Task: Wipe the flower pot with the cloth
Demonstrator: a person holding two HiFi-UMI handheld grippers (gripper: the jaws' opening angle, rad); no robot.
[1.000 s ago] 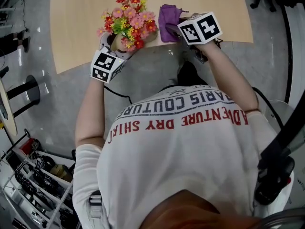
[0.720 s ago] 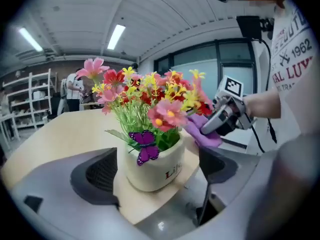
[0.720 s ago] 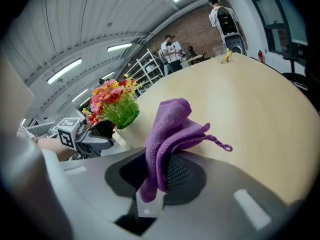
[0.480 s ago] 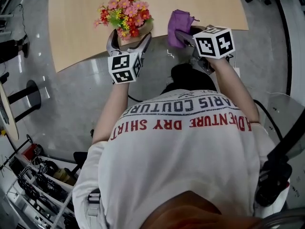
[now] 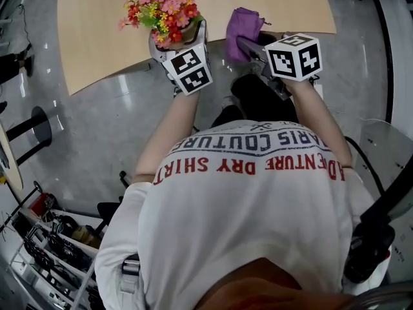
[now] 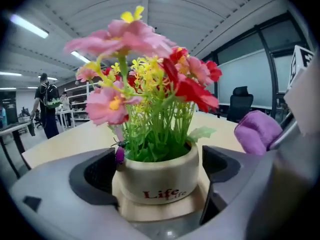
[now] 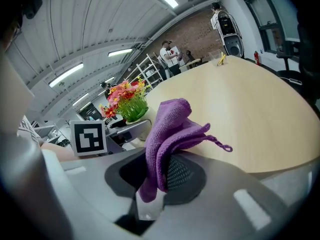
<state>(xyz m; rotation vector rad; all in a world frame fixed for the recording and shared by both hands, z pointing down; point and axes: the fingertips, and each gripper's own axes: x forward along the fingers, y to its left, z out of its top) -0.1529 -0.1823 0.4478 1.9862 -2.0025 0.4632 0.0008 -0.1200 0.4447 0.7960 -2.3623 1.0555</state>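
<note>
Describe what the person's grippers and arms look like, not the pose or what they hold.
The left gripper and right gripper are grey, with broad jaws that have dark recessed pads, meshed on the right one. Each carries a white cube with black square markers. The arms are bare below the short sleeves of a white T-shirt lettered in red and dark blue.

Blocked on both flanks of the flower pot (image 6: 159,176) by the jaws of the left gripper (image 5: 177,36), just opened wider with the pot between them and close at either side, and from above by the flowers (image 5: 161,8) spreading past the rim. Tight between pot and purple cloth (image 5: 242,24) pinched in the right gripper (image 5: 242,42). Wide open over the bare table (image 5: 97,44) left of the flowers and beyond the cloth to the right.
</note>
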